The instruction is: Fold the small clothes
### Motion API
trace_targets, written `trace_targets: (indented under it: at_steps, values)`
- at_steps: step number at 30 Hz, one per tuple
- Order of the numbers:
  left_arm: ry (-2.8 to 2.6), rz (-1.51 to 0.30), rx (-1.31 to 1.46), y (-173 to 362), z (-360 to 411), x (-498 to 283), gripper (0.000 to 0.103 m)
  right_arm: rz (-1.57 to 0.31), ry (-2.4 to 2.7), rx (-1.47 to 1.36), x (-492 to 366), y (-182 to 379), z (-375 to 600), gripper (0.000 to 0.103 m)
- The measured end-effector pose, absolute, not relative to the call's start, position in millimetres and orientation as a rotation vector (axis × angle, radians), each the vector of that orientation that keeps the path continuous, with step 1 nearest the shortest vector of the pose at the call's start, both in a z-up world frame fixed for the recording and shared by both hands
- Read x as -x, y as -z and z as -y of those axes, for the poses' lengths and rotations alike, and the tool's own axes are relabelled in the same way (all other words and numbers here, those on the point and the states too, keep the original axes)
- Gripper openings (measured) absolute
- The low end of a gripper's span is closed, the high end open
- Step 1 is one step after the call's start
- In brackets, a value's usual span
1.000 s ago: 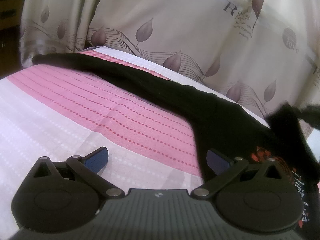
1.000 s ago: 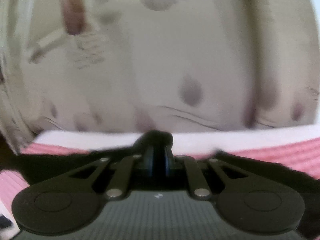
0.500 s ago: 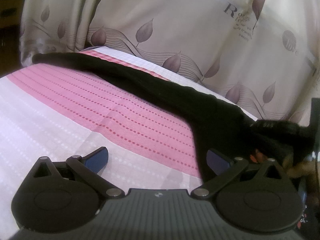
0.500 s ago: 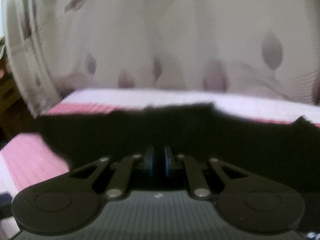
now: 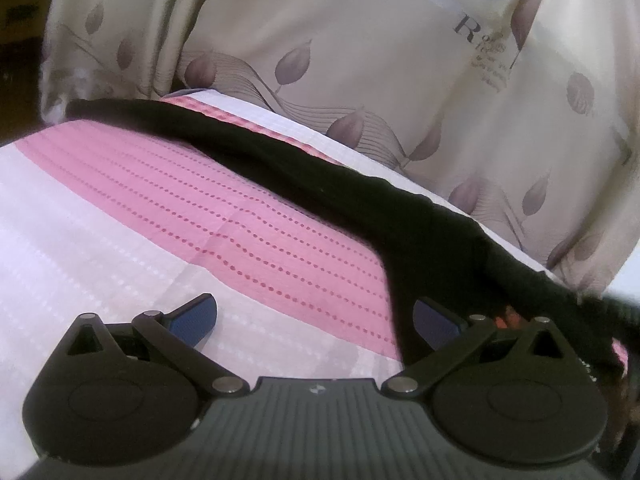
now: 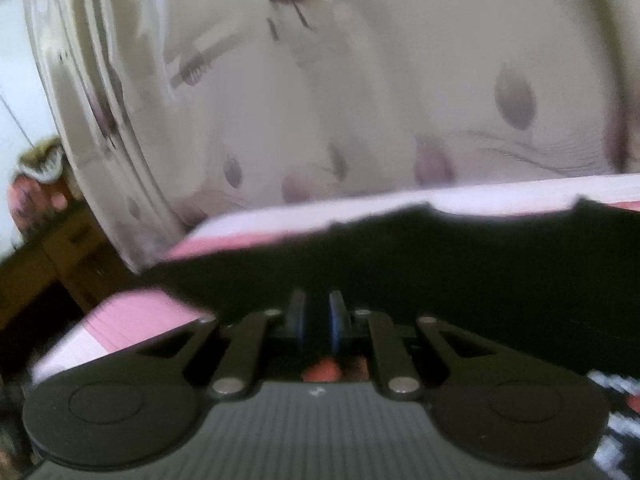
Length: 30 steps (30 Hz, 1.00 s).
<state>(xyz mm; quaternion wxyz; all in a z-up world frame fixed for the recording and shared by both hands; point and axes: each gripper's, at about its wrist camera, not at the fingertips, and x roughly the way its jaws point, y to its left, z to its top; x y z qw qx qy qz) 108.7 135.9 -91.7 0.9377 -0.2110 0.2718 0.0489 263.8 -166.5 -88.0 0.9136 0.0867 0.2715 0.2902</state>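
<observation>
A black garment (image 5: 360, 196) with a red and white print lies on the pink and white striped bedsheet (image 5: 180, 200), one long sleeve stretched toward the far left. My left gripper (image 5: 316, 316) is open and empty, low over the sheet, its right finger at the garment's edge. In the right wrist view the black garment (image 6: 460, 264) fills the lower middle. My right gripper (image 6: 318, 316) is nearly closed over the black cloth, with a narrow gap between the blue pads; whether cloth is pinched is hidden.
A beige curtain (image 5: 400, 60) with purple leaf prints hangs right behind the bed; it also shows in the right wrist view (image 6: 320, 80). Wooden furniture (image 6: 52, 264) stands at the far left beyond the bed's corner.
The right gripper swung down and left, laying the lifted black cloth onto the garment. Its pads parted slightly. The left gripper stayed still.
</observation>
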Motion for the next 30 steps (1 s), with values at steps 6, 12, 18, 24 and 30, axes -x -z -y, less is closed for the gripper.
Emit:
trace_targets:
  at_steps: [6, 12, 18, 24, 30]
  values:
    - [-0.187, -0.520, 0.448, 75.6, -179.6, -110.9, 0.103, -0.604, -0.529, -0.084, -241.4, 114.3, 171.6, 0.012]
    - [-0.333, -0.489, 0.574, 62.0, -278.2, -129.1, 0.102, -0.634, -0.548, -0.059, -239.6, 121.9, 164.0, 0.013]
    - [-0.407, -0.505, 0.732, 67.5, -372.4, -163.3, 0.098, -0.638, -0.545, -0.103, -241.1, 122.8, 169.9, 0.014]
    - [-0.456, -0.602, 0.884, 91.0, -430.5, -209.9, 0.098, -0.639, -0.543, -0.113, -241.8, 123.0, 170.6, 0.014]
    - [-0.399, -0.615, 0.986, 116.7, -445.8, -241.0, 0.032, -0.639, -0.543, -0.114, -241.8, 122.6, 170.6, 0.014]
